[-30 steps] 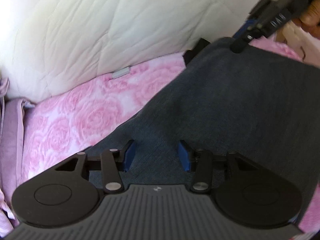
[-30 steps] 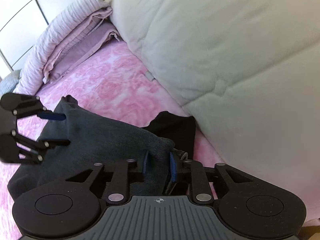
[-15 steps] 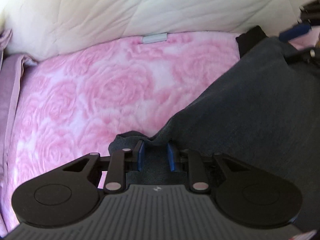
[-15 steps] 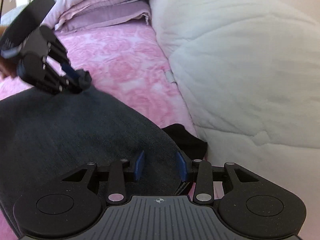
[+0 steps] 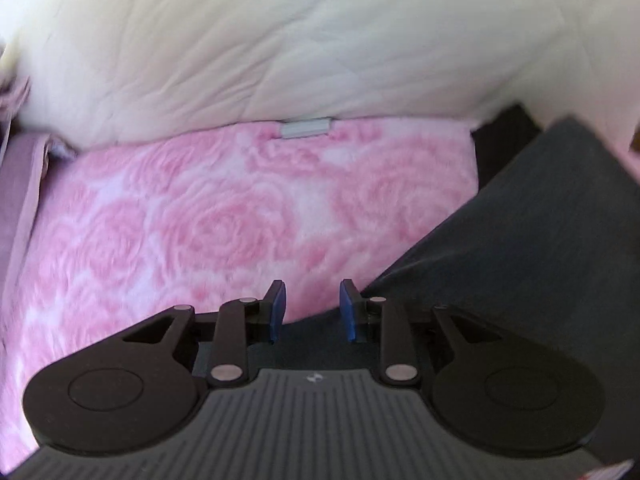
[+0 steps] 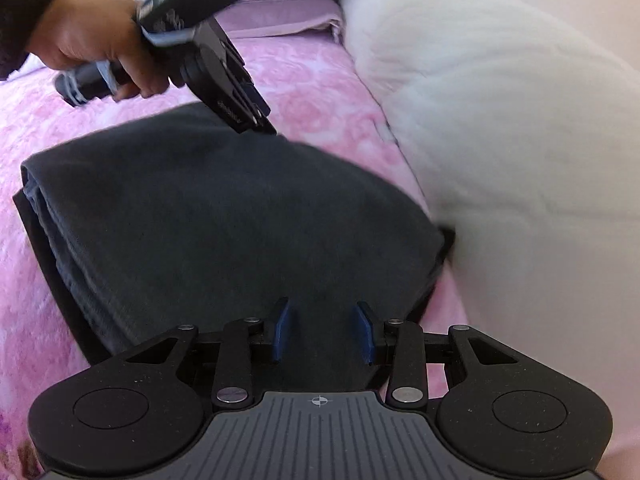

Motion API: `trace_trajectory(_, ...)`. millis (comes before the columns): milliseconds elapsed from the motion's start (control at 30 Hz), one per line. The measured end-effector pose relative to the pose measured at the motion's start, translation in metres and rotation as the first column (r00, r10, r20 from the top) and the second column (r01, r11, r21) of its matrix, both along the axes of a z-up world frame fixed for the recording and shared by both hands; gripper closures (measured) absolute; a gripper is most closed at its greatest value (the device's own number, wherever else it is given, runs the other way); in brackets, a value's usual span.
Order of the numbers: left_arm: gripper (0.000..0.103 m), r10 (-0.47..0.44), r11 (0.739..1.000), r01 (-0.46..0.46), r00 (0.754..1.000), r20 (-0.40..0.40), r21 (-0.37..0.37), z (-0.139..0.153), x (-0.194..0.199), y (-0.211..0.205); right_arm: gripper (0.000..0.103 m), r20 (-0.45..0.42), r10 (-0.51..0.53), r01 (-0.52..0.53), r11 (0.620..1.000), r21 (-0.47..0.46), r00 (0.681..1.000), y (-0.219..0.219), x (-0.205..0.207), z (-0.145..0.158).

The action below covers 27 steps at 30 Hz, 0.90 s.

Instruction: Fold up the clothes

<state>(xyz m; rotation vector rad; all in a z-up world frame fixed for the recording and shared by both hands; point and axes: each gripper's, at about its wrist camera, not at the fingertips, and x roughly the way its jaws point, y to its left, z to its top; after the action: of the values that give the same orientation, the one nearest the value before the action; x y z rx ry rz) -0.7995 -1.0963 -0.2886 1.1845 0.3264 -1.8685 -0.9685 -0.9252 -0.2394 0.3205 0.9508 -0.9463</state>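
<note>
A dark grey garment (image 6: pixel 224 220) lies folded flat on the bed, its stacked layers showing along the left edge. My right gripper (image 6: pixel 324 328) hovers over its near edge, pads apart, with flat cloth below and nothing pinched. At the garment's far corner, my left gripper (image 6: pixel 258 122) points down, held by a hand (image 6: pixel 92 40). In the left wrist view the left gripper (image 5: pixel 312 308) has its jaws opening. The garment (image 5: pixel 540 260) has its edge under the finger bases, and only pink blanket shows between the tips.
A thick white quilted duvet (image 6: pixel 500 120) bulges along the right and far side, close to the garment. The bed is covered by a pink rose blanket (image 5: pixel 200 220). Folded lilac bedding (image 6: pixel 288 12) lies at the back. A black cloth corner (image 6: pixel 448 240) peeks out by the duvet.
The right gripper let go of a bunched fold and its pads spread over the flattened garment. The left gripper closed on the garment's corner, then widened, with the edge now lying below it.
</note>
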Motion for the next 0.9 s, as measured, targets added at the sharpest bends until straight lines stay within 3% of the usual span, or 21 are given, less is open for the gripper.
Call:
trace_trajectory(167,0.077,0.037,0.999,-0.039,0.998,-0.05,-0.034,0.038,0.025,0.024,0.065,0.006,-0.006,0.006,1.0,-0.011,1.0,0.031,-0.005,0.03)
trace_trajectory(333,0.073,0.05,0.999,-0.045,0.982,-0.183,0.028,0.083,0.07,0.112,0.065,0.008,-0.042,0.041,0.999,0.02,0.999,0.05,-0.007,0.022)
trace_trajectory(467,0.072,-0.026,0.994,0.041,0.989,-0.144,0.097,0.067,0.07,0.178,0.066,-0.024,-0.037,0.037,0.999,0.014,0.999,0.047,0.003,0.01)
trace_trajectory(533,0.072,-0.043,0.997,0.05,0.993,-0.108,0.064,0.047,0.067,0.197,0.066,-0.047,-0.022,0.022,1.0,0.001,0.999,0.048,0.008,0.004)
trace_trajectory(667,0.074,-0.028,0.999,0.03,0.995,-0.093,0.023,0.046,0.064,0.207,0.066,-0.086,0.056,-0.059,0.998,-0.03,0.995,0.055,0.009,0.007)
trace_trajectory(767,0.074,-0.026,1.0,0.027,0.996,-0.089,0.015,0.061,0.072,0.217,0.065,-0.047,0.022,-0.024,0.998,-0.05,0.999,0.057,0.013,0.028)
trace_trajectory(900,0.073,-0.024,0.998,0.028,0.997,-0.071,0.053,0.043,0.075,0.223,0.066,-0.05,0.007,-0.007,1.0,0.006,0.999,0.062,0.019,0.006)
